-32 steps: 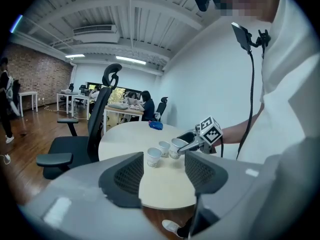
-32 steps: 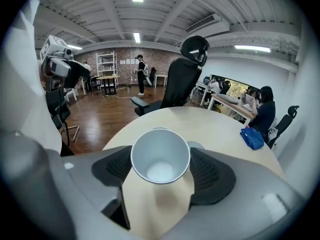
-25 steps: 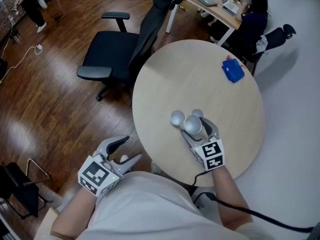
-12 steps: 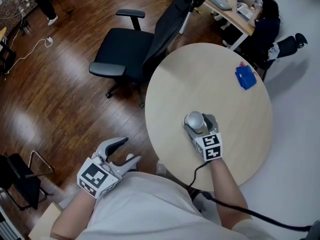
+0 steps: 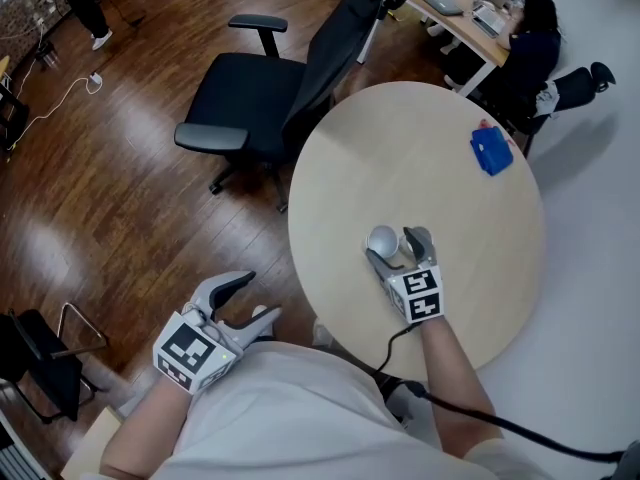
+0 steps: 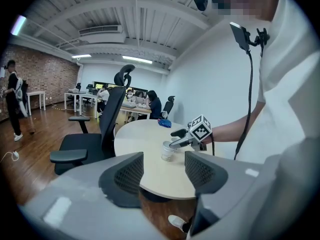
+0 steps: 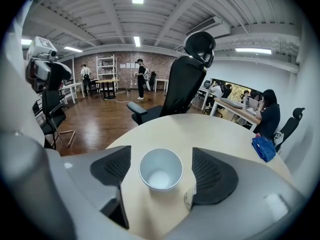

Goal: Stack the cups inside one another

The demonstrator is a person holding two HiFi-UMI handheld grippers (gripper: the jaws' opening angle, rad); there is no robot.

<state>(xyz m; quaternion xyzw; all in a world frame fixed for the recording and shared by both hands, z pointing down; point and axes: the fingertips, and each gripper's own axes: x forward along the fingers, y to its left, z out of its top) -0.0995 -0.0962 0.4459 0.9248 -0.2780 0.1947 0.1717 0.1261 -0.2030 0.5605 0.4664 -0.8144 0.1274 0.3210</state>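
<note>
My right gripper [image 5: 398, 245] sits at lower centre, jaws spread wide; my left gripper [image 5: 256, 298] hangs at lower left, jaws also apart.

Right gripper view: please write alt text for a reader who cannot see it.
An upright white cup stands on a round beige table between the open jaws of the right gripper, touching neither. A black office chair stands behind the table.

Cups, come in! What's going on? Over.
Left gripper open, empty, off the table. Right gripper open around cup stack, not touching. Stack upright on table. Nothing blocking.
</note>
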